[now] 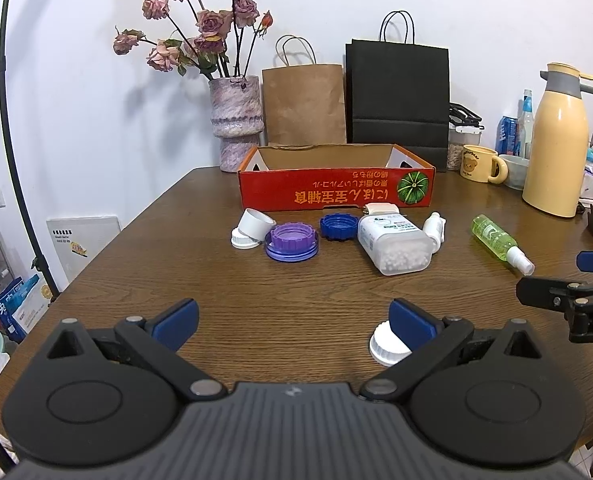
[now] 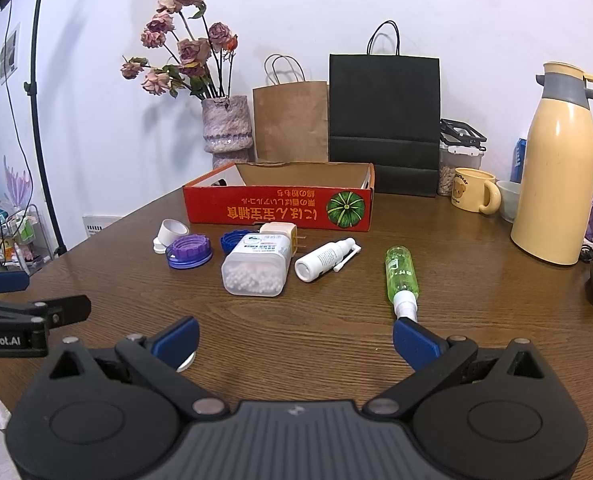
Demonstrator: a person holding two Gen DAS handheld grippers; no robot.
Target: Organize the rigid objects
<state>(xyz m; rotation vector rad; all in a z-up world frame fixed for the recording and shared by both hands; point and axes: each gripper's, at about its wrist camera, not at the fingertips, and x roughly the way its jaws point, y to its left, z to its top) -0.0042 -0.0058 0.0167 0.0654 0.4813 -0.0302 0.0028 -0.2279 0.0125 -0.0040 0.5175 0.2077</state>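
Left hand-held gripper (image 1: 292, 320): wide apart, holding nothing, low over the surface (image 1: 256, 292).
White cap (image 1: 384, 342): just beside its right finger.
Right hand-held gripper (image 2: 294, 338): wide apart, holding nothing.
Green bottle (image 2: 401, 274): lying ahead, nozzle just at its right fingertip.
Box (image 2: 278, 204): further ahead, past 2 lids, jar (image 2: 256, 266), white bottle (image 2: 324, 260).

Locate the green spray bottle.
The green spray bottle lies on its side on the table, right of the white spray bottle, nozzle toward the right tool.
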